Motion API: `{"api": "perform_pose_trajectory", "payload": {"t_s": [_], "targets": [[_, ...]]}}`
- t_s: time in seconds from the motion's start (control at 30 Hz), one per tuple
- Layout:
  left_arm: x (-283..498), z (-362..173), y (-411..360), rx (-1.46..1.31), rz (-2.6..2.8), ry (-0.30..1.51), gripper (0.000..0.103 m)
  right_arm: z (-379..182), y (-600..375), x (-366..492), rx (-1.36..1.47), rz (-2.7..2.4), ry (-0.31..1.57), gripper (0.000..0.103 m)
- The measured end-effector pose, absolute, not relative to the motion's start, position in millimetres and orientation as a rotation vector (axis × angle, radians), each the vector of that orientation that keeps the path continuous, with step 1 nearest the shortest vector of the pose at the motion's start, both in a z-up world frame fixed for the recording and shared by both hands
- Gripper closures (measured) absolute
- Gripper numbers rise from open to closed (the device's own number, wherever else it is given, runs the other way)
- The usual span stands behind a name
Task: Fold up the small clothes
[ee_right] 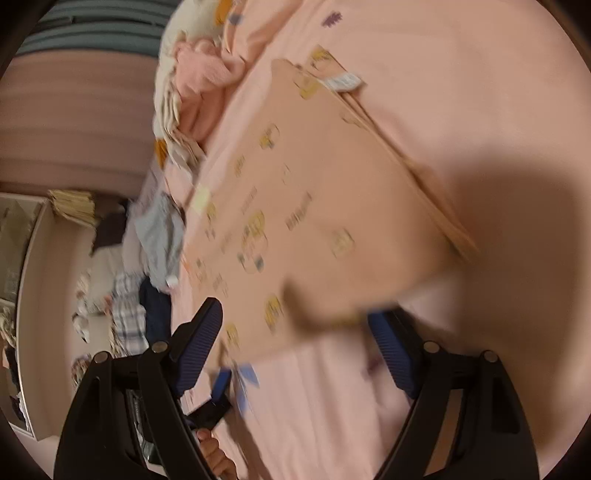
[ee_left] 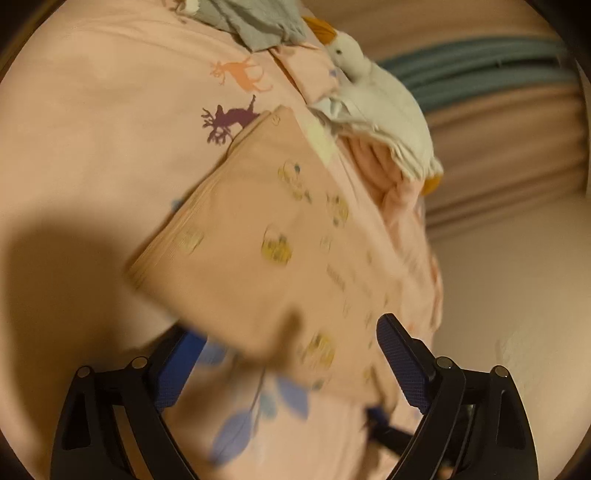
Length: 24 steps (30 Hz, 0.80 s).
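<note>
Inspecting fold work on a bed (ee_left: 92,155) under a pink animal-print sheet. Folded peach garment (ee_left: 266,236) with small yellow motifs lying flat on that sheet, taken as the landmark for all positions below. Same garment (ee_right: 332,206) confirmed from the right wrist view, care label showing at its far corner.

Left tongs (ee_left: 291,365) spread wide at the garment's near edge, blue pads either side of that edge, nothing pinched. Right tongs (ee_right: 295,343) likewise spread at the near edge, clear of the cloth. Heavy motion blur in both views; exact contact with the hem not determinable.

White goose plush (ee_left: 373,110) beyond the garment's far right side, resting over crumpled pink cloth (ee_left: 373,162). Grey garment (ee_left: 258,26) well beyond the far end. A hand (ee_right: 216,456) visible low in the right view, gripping the other tool's handle.

Judged step: fold laid down and released, layered edges visible along one side. Judged progress: this piece near done or done; unfolded items remaining beyond it.

Next move judged to call for either a smoothing press on the stacked edge or a reach past the garment to the grey piece, tongs kept apart until seated on a single hem.
</note>
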<state>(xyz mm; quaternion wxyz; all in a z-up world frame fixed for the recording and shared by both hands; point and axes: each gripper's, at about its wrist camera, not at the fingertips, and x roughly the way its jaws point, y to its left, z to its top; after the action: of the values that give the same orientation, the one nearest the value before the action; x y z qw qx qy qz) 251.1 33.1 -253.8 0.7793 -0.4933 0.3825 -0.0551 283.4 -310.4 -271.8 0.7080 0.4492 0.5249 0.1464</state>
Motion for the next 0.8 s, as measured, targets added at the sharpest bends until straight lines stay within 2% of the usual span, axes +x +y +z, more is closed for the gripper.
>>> {"api": "perform_pose_trajectory", "payload": {"t_s": [0.13, 0.17, 0.2, 0.23, 0.27, 0.3, 0.4, 0.53, 0.7, 0.8], "targets": [[272, -253, 31, -1.097, -0.063, 0.735, 0.011, -281, -308, 301, 1.063, 0.307, 1.068, 0.023], [279, -253, 29, -1.089, -0.063, 0.725, 0.011, -281, -307, 305, 1.067, 0.305, 1.055, 0.027], [284, -253, 27, -1.077, -0.056, 0.724, 0.014, -281, -306, 310, 1.069, 0.302, 1.039, 0.037], [292, -253, 22, -1.048, -0.039, 0.724, 0.033, -282, -305, 316, 1.059, 0.29, 1.029, 0.047], [295, -255, 22, -1.025, -0.026, 0.74, 0.072, -286, -304, 321, 1.03, 0.253, 1.033, 0.074], [304, -261, 17, -0.976, 0.023, 0.812, 0.088, -289, -303, 325, 1.01, 0.225, 1.04, 0.095], [303, -264, 21, -0.956, 0.036, 0.813, 0.092, -297, -304, 333, 0.993, 0.253, 1.028, 0.095], [288, -224, 6, -0.751, 0.016, 0.821, 0.094, -271, -307, 329, 0.873, 0.342, 1.034, 0.095], [212, -183, 6, -0.705, -0.082, 0.798, 0.095, -233, -322, 279, 0.862, 0.465, 1.022, 0.095], [161, -194, 8, -0.75, -0.1, 0.853, 0.095, -226, -323, 225, 0.761, 0.496, 1.105, 0.094]]}}
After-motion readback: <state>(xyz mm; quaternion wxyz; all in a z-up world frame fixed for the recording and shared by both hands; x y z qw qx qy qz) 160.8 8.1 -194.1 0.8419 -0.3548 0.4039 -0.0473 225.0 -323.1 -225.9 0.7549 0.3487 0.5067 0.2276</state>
